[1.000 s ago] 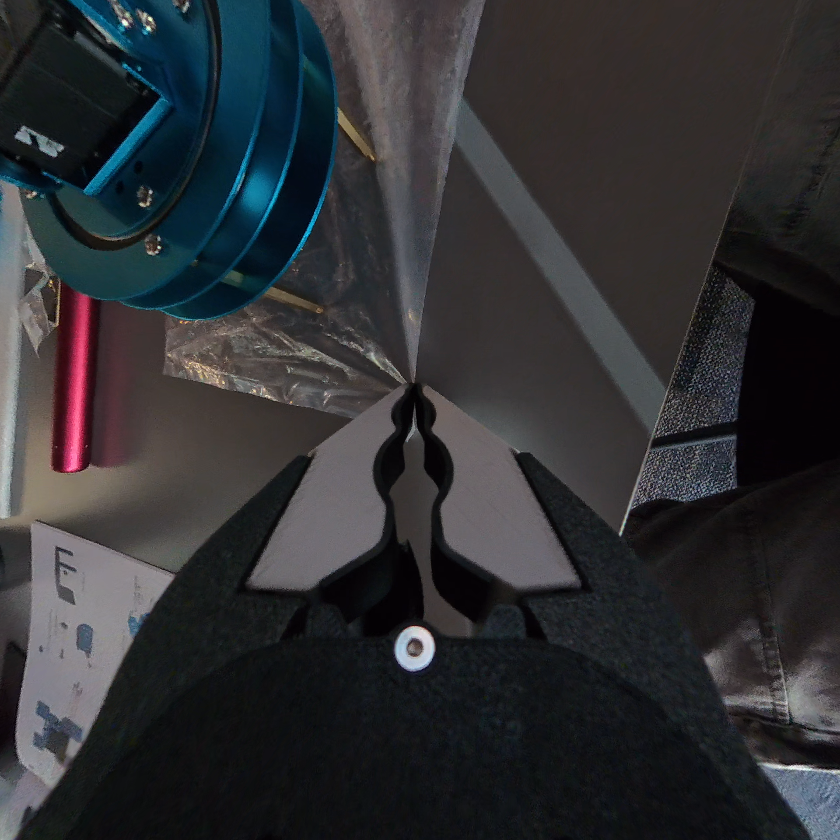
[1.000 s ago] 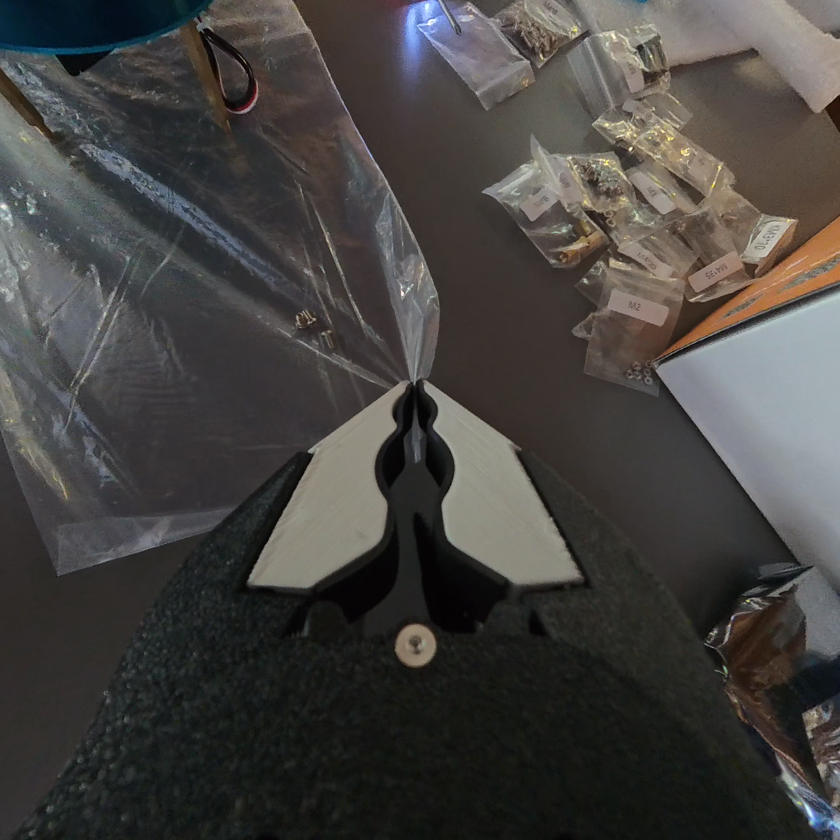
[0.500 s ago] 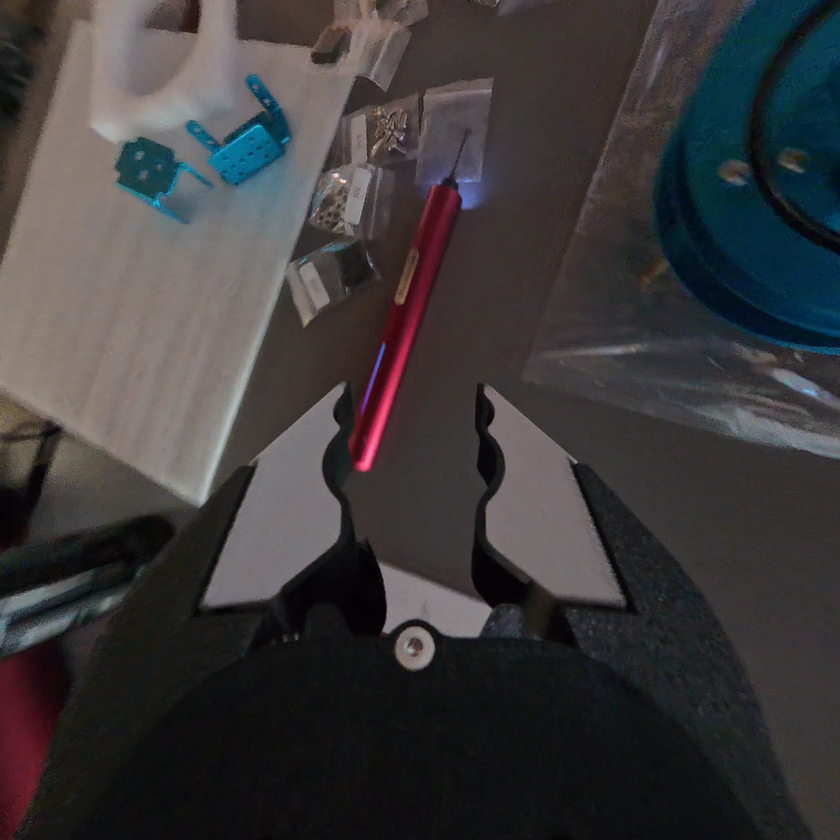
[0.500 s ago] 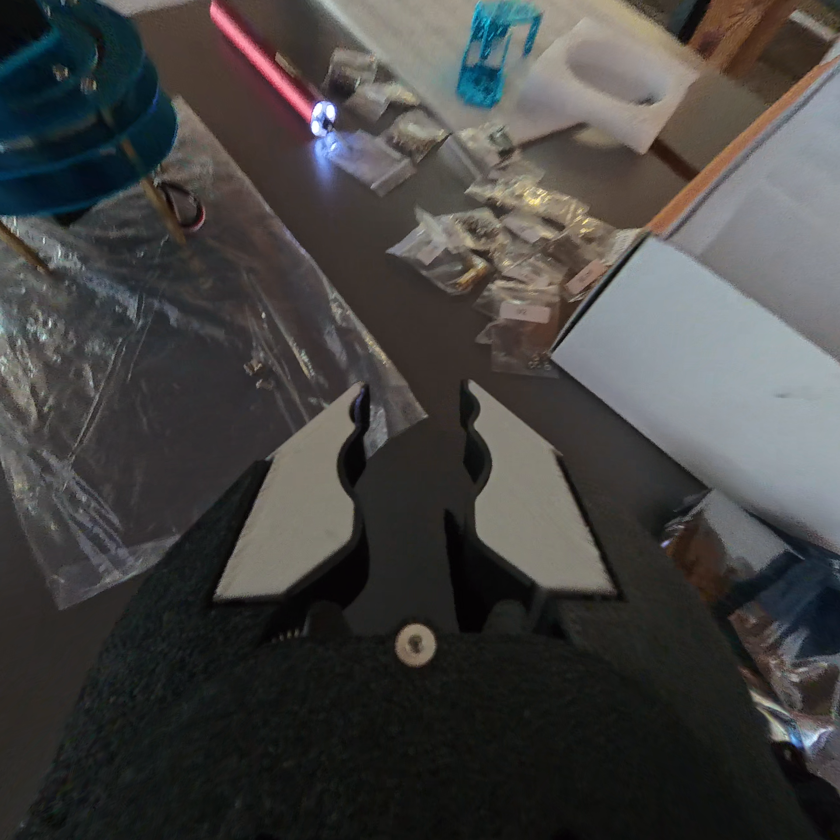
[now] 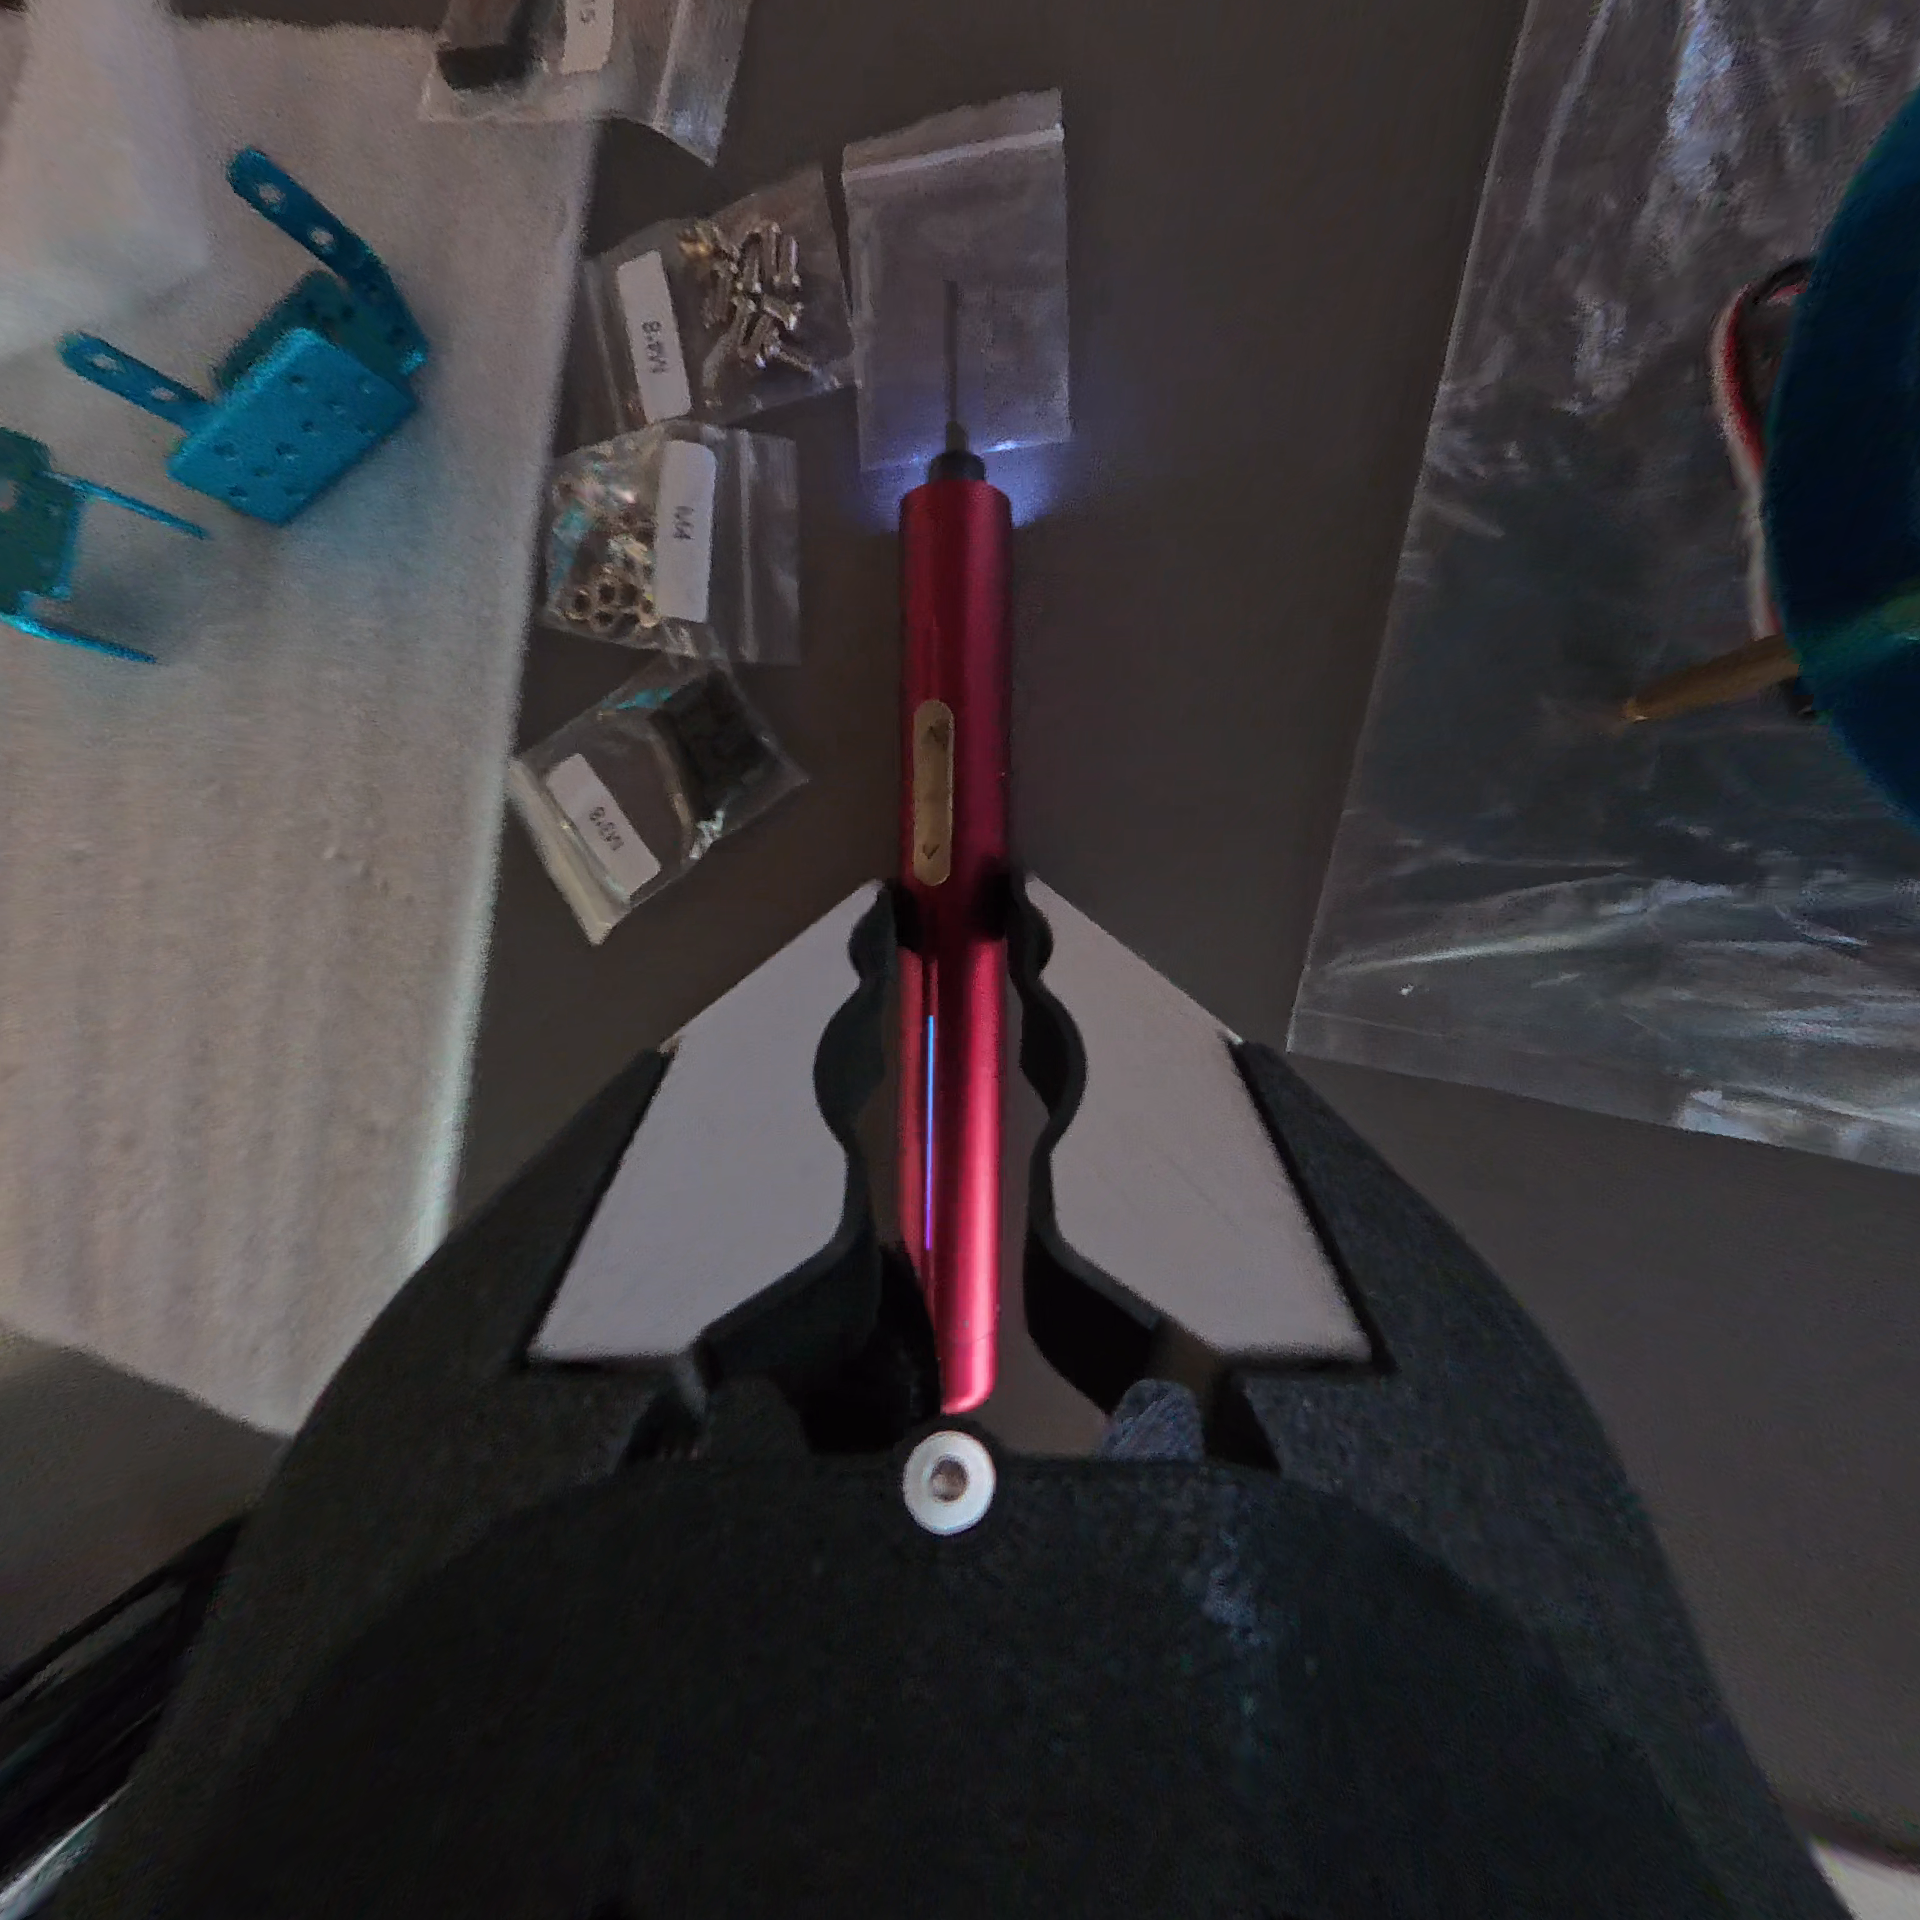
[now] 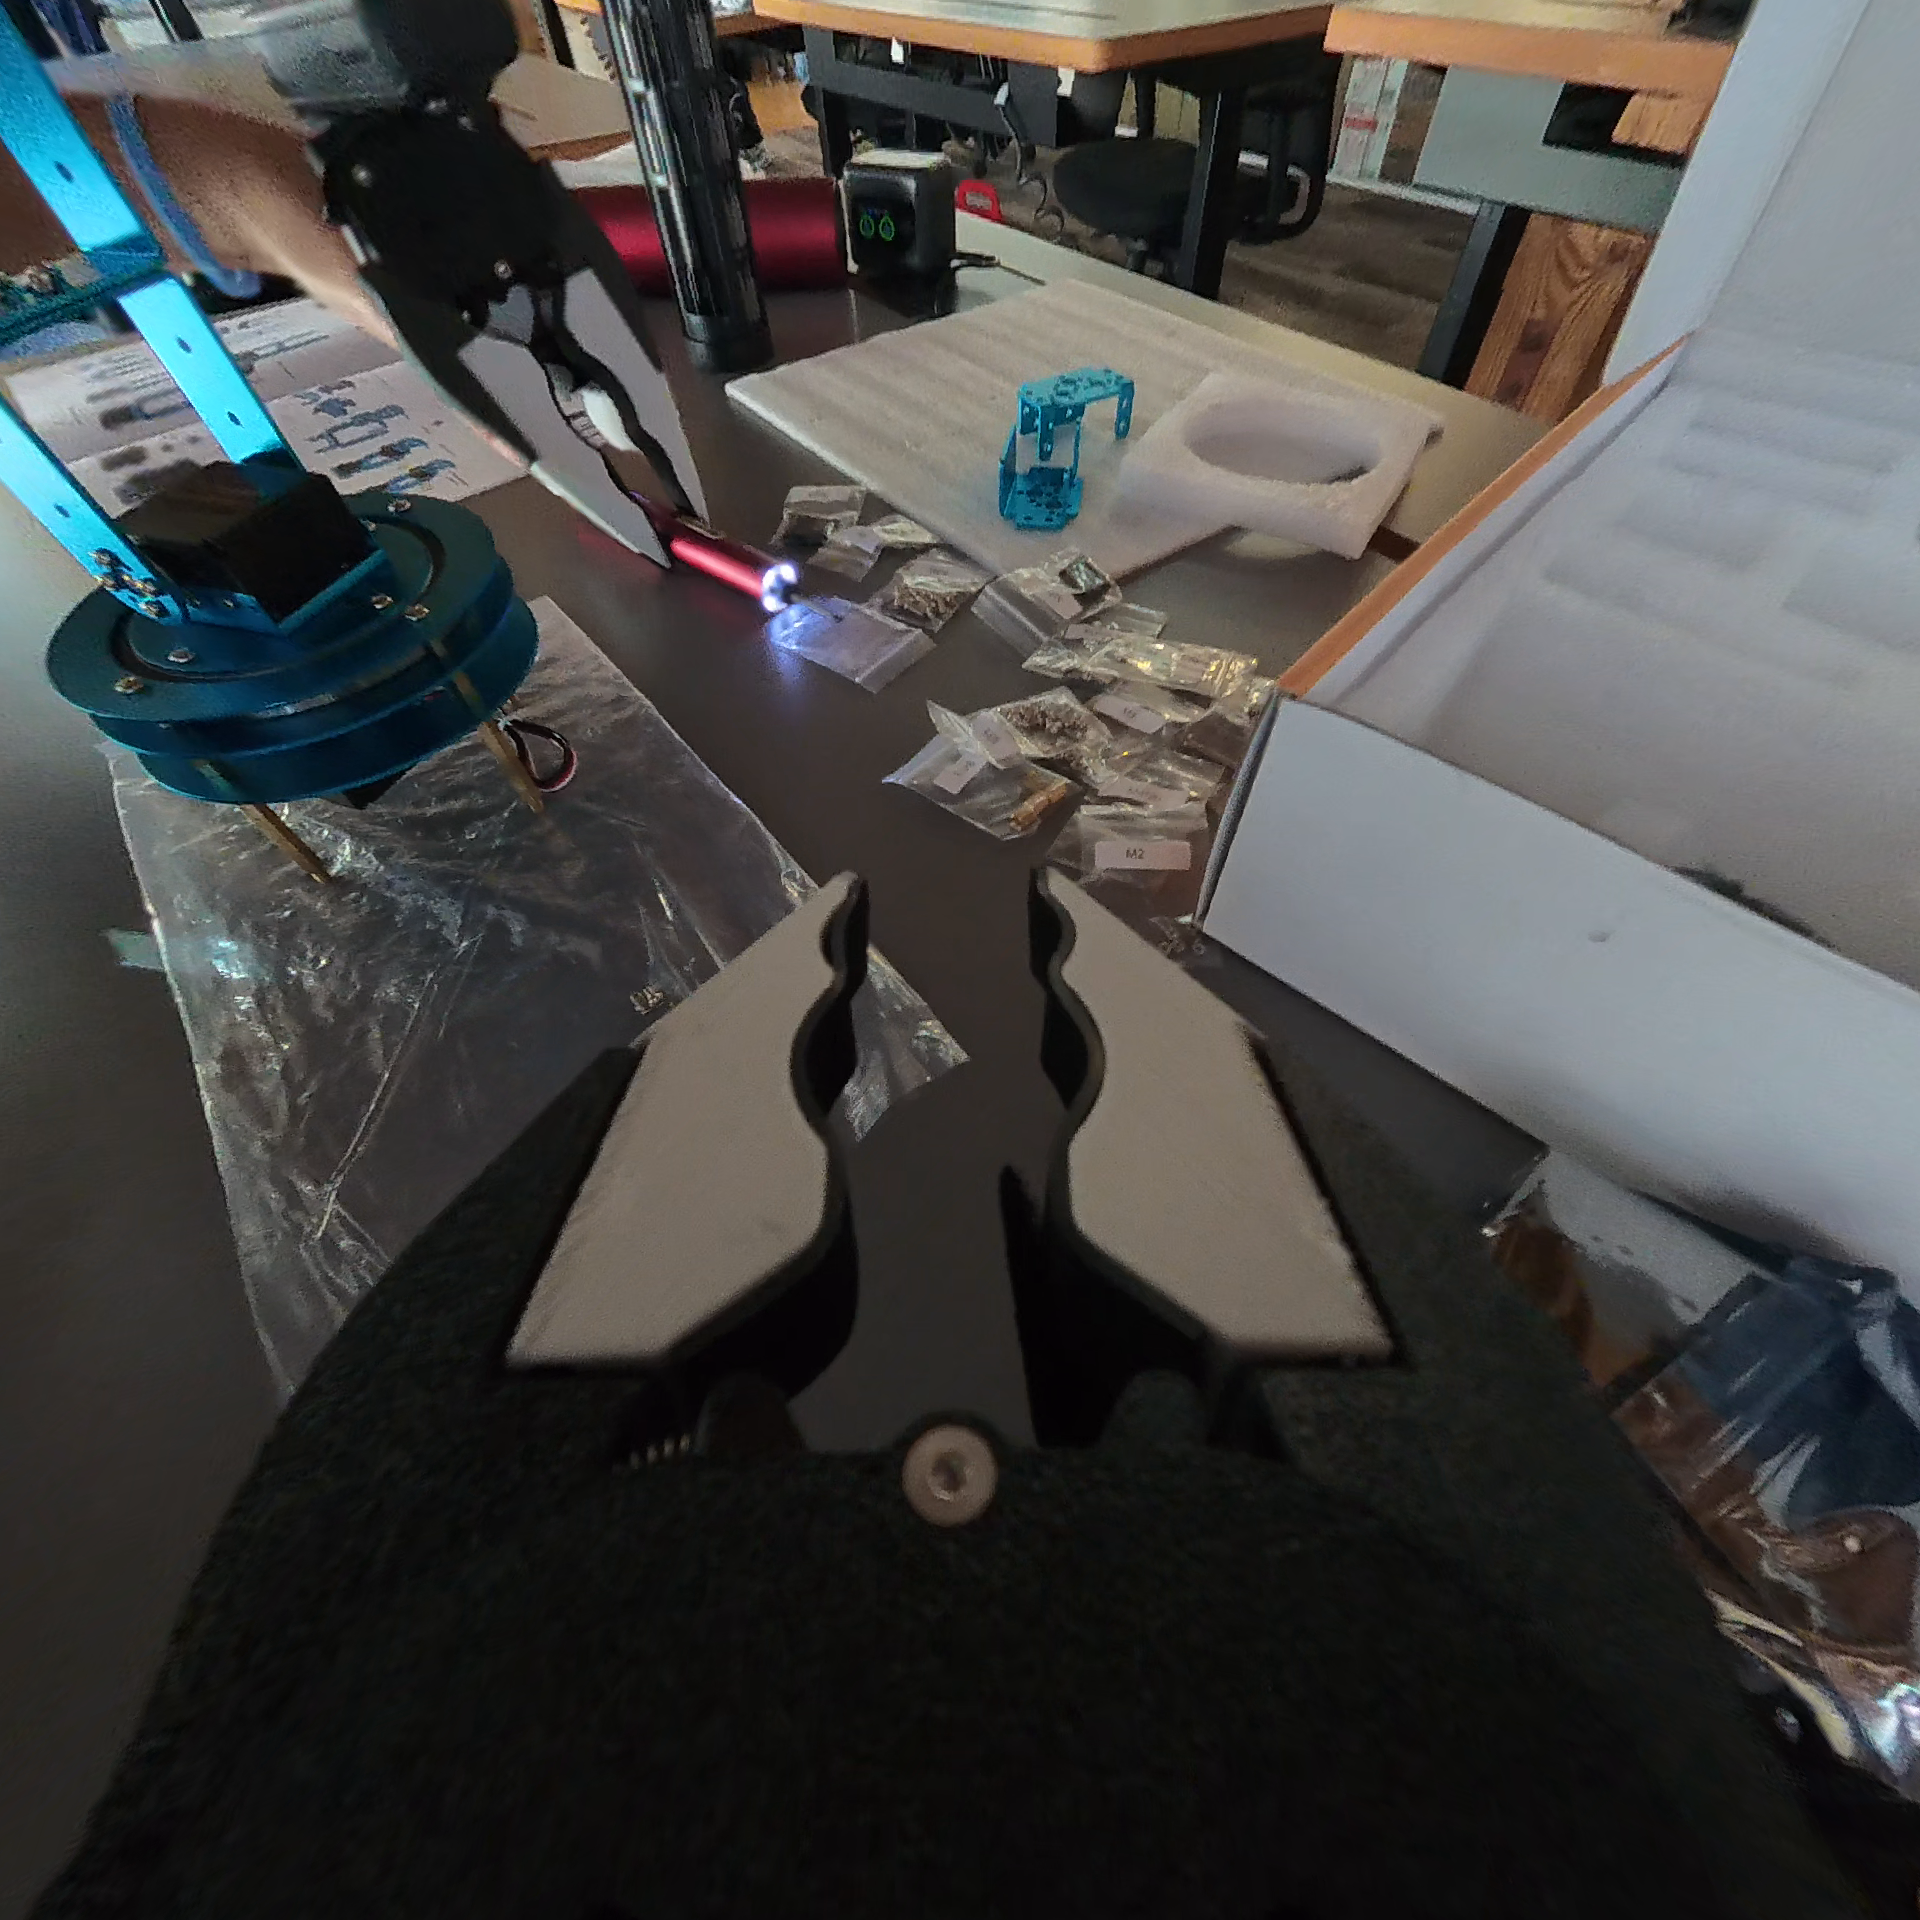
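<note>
My left gripper (image 5: 951,904) is shut on a red electric screwdriver (image 5: 951,665), which lies along the gap between the fingers with its lit tip pointing away. The right wrist view shows the same gripper (image 6: 665,540) down at the dark table with the screwdriver (image 6: 727,566) sticking out, its light on. My right gripper (image 6: 948,894) is open and empty, above the corner of a clear plastic sheet (image 6: 416,987). A blue round turntable assembly (image 6: 281,644) on brass legs stands on that sheet; its edge shows in the left wrist view (image 5: 1849,520).
Several small labelled bags of screws (image 6: 1049,717) lie on the table, also beside the screwdriver (image 5: 675,530). Blue brackets (image 6: 1060,436) sit on a white foam sheet (image 5: 208,831). An open white box (image 6: 1558,883) stands right. Foil bags (image 6: 1766,1455) lie at the near right. The gap from one gripper's tips to the other's is roughly 30 centimetres.
Both grippers let go of the plastic sheet and opened. The left one swung over to the red screwdriver and shut on it. The right one pulled back and tilted up, staying open.
</note>
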`<control>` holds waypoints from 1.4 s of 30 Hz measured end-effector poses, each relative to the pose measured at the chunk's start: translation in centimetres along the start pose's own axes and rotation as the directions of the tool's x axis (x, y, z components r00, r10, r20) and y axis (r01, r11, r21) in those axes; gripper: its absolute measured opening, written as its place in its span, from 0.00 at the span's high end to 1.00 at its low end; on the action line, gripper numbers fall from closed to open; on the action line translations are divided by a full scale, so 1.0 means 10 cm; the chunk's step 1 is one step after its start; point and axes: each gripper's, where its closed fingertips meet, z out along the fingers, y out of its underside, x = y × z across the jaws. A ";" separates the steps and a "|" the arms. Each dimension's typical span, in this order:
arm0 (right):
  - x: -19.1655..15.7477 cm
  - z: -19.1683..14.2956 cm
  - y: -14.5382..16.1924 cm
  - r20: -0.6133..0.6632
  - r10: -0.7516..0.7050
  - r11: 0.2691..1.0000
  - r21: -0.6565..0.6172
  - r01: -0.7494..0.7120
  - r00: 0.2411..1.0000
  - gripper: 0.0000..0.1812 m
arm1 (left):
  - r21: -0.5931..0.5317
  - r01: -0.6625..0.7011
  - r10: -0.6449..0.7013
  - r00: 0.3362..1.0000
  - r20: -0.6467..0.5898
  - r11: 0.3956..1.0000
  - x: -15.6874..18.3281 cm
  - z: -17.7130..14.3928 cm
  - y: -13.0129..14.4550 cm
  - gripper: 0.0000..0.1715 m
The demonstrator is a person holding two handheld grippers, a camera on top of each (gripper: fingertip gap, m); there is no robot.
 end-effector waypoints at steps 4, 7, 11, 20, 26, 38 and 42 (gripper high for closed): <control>0.05 -0.09 -0.10 -0.095 -0.081 0.995 0.050 0.086 0.992 0.84 | 0.056 -0.080 0.071 0.986 0.152 0.995 0.16 -0.18 -0.08 0.89; -0.07 -0.22 -0.19 -0.168 -0.102 0.988 0.095 0.119 0.981 0.85 | 0.170 -0.052 0.009 0.969 0.248 0.984 0.24 -0.58 -0.09 0.89; -0.72 -0.48 -0.58 -0.185 -0.109 0.959 0.239 0.153 0.977 0.83 | 0.407 0.082 -0.233 0.912 0.337 0.910 0.30 -1.42 0.16 0.88; -3.61 -0.08 -0.88 0.263 -0.081 0.888 0.458 -0.051 0.961 0.69 | 0.962 0.268 -0.580 0.793 -0.185 0.060 1.69 -3.25 0.30 0.89; -4.73 0.45 -0.63 0.364 -0.100 0.855 0.508 -0.107 0.926 0.61 | 0.893 0.389 -0.400 0.798 -0.450 -0.228 2.85 -3.42 -0.20 0.90; -5.27 -0.20 -1.00 0.729 -0.116 0.830 0.444 -0.338 0.674 0.77 | 0.939 0.309 -0.254 0.906 -0.339 -0.151 3.77 -3.50 -0.73 0.89; -5.32 -0.30 -0.87 0.751 -0.183 0.874 0.419 -0.244 0.635 0.77 | 0.945 0.312 -0.236 0.915 -0.327 -0.100 3.93 -3.42 -0.77 0.89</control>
